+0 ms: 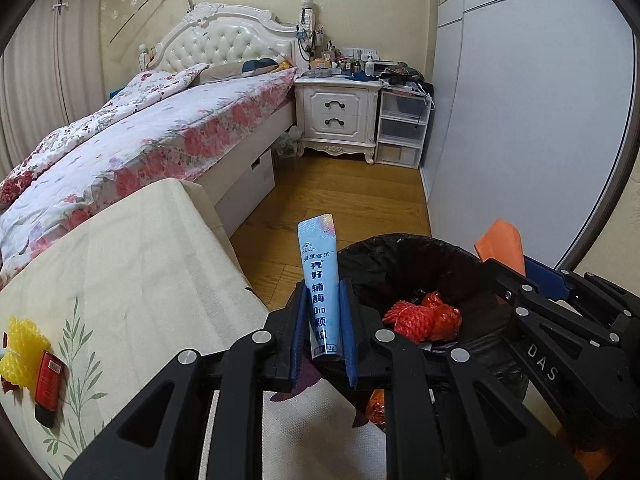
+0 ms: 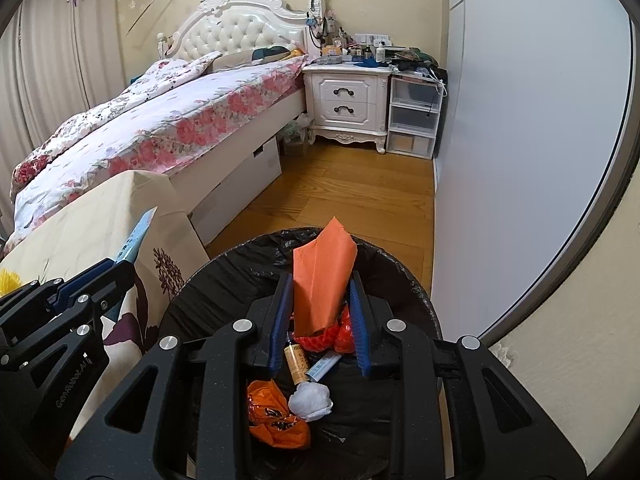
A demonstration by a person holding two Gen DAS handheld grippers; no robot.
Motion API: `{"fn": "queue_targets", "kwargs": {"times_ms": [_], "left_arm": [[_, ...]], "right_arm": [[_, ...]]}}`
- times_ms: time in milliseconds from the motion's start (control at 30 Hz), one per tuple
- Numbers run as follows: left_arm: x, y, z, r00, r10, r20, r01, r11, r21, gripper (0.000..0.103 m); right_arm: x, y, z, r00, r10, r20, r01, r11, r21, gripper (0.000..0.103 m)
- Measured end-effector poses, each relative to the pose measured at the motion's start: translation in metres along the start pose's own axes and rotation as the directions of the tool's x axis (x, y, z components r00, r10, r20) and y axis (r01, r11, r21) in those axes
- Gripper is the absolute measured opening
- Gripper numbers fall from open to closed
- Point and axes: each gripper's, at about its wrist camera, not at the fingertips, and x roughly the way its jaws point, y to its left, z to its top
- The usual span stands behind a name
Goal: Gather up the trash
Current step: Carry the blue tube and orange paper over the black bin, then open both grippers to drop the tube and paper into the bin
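My left gripper (image 1: 323,320) is shut on a light blue sachet (image 1: 320,280) with Chinese print, held upright beside the left rim of the black-lined trash bin (image 1: 404,246). My right gripper (image 2: 320,316) is shut on a folded orange paper (image 2: 322,280) and holds it over the open bin (image 2: 224,272). Inside the bin lie red mesh (image 1: 416,318), an orange wrapper (image 2: 276,420), a white wad (image 2: 310,400), a small brown bottle (image 2: 296,362) and a blue packet (image 2: 324,364). On the cloth-covered table (image 1: 140,280) at the left lie yellow foam netting (image 1: 22,350) and a red box (image 1: 48,380).
A bed with a floral quilt (image 1: 140,136) runs along the left. A white nightstand (image 1: 338,112) and plastic drawers (image 1: 402,128) stand at the back. A grey wardrobe door (image 1: 520,120) is on the right. Wooden floor (image 1: 340,200) lies between them.
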Motion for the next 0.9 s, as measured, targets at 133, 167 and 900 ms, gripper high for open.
{"fn": "queue_targets", "kwargs": {"times_ms": [133,167,900], "left_arm": [[0.0032,-0.0014,0.0013,1.0,-0.004,-0.011,0.004,1.0,0.002,0.017],[0.0031,-0.0019,0.0016,1.0,-0.002,-0.009,0.002,1.0,0.005,0.017],[0.011,-0.0034,0.0026,0.999,0.015,-0.031,-0.015,1.0,0.016,0.048]], "right_arm": [[0.0,-0.0009,0.0005,1.0,0.0,-0.001,0.0,1.0,0.003,0.027],[-0.0004,-0.0013,0.0008,1.0,-0.001,0.0,0.001,1.0,0.003,0.027],[-0.0029,-0.006,0.0027,0.999,-0.034,0.02,0.034,0.999,0.024,0.046]]}}
